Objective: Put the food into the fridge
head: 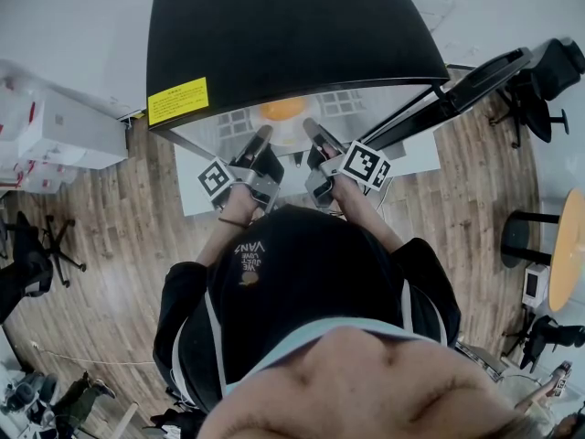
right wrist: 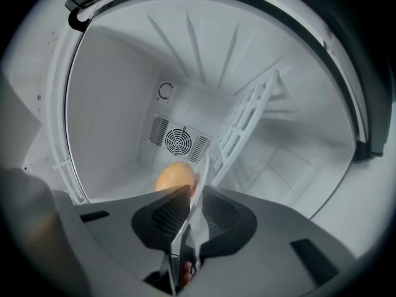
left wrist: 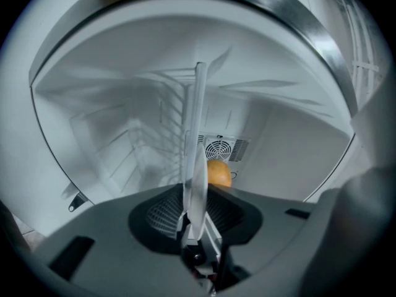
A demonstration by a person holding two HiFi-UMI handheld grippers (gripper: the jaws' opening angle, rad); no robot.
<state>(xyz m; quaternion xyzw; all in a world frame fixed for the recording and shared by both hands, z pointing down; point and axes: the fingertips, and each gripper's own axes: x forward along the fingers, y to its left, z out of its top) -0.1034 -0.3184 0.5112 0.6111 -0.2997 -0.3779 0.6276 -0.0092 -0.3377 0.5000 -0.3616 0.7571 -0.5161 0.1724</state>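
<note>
An orange lies on the floor of the small fridge, whose door is swung open. Both grippers reach into the white interior. In the left gripper view the orange sits just right of the jaws, in front of the back wall's fan vent. My left gripper has its jaws pressed flat together with nothing between them. In the right gripper view the orange lies just left of and beyond the tips. My right gripper shows a narrow gap between its jaws, with nothing in it.
The open fridge door stretches to the right. A white wire rack leans inside the fridge on the right. A yellow label is on the fridge's black top. Office chairs and a round table stand on the wooden floor.
</note>
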